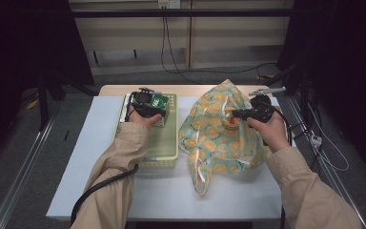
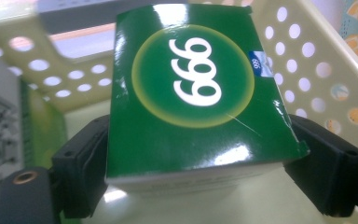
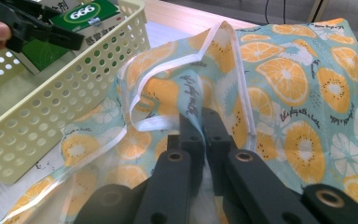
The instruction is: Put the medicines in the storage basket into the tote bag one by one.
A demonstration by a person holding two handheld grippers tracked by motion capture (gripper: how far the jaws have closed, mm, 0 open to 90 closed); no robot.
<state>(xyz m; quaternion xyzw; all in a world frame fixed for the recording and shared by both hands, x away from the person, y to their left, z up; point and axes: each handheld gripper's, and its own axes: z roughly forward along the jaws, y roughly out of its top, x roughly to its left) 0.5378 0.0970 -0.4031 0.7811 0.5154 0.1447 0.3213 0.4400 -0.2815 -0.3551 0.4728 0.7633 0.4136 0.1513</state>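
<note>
While your left gripper [image 2: 196,168] clamps the green box [image 2: 193,93] between its two jaws, one on each side of the carton, you hold it inside the cream perforated basket [image 2: 307,60]. That box is glossy, with a yellow-ringed circle and white digits "999" seen upside down from the jaws; its lower right corner is scuffed. One more green-and-white box [image 2: 9,135] stands beside the left jaw. Your right gripper [image 3: 203,130] has its jaws pinched nearly together on a fold of the bag [image 3: 303,93], a pale blue one printed with orange slices and edged in white. You have one basket, one bag, two boxes in sight.
</note>
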